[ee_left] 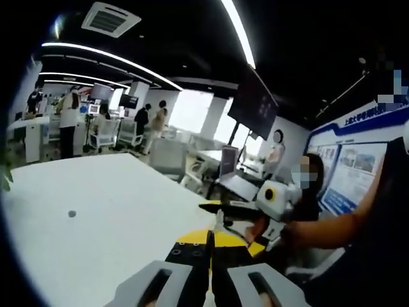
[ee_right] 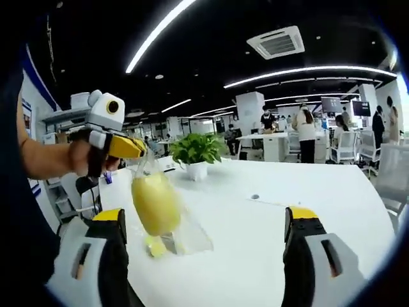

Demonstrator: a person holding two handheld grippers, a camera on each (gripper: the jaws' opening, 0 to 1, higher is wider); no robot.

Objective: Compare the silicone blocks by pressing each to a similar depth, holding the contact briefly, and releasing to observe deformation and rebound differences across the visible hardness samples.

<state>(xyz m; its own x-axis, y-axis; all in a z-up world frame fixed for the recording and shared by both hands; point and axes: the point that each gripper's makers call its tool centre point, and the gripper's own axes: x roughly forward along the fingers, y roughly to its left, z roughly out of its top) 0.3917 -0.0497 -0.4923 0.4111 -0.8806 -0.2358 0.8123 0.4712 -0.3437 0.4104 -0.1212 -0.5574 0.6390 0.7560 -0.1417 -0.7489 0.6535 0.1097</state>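
The left gripper (ee_left: 208,238) has its jaws drawn together. In the right gripper view it reaches in from the left, held up above the white table (ee_right: 268,256). The yellow silicone sample (ee_right: 155,201) hangs just below its tips, soft and rounded, apparently wrapped in clear film (ee_right: 188,238) that trails down to the tabletop. It looks pinched at the top, though the exact contact is too small to make out.

The right gripper (ee_right: 204,217) has its jaws spread wide, and the sample sits just inside the left one without touching either.

To my eye no press is under way. This is the line-up before a squeeze, or a sample being brought into place. Next, the open jaws need to be centred on the yellow lump and closed gently to a modest depth, with the left hand keeping it steady, since a dangling piece could swing away.

A potted plant (ee_right: 197,153) stands further back on the table, well clear, and a small dark spot (ee_left: 71,213) marks the surface. People stand among the desks beyond. Nothing blocks the approach.
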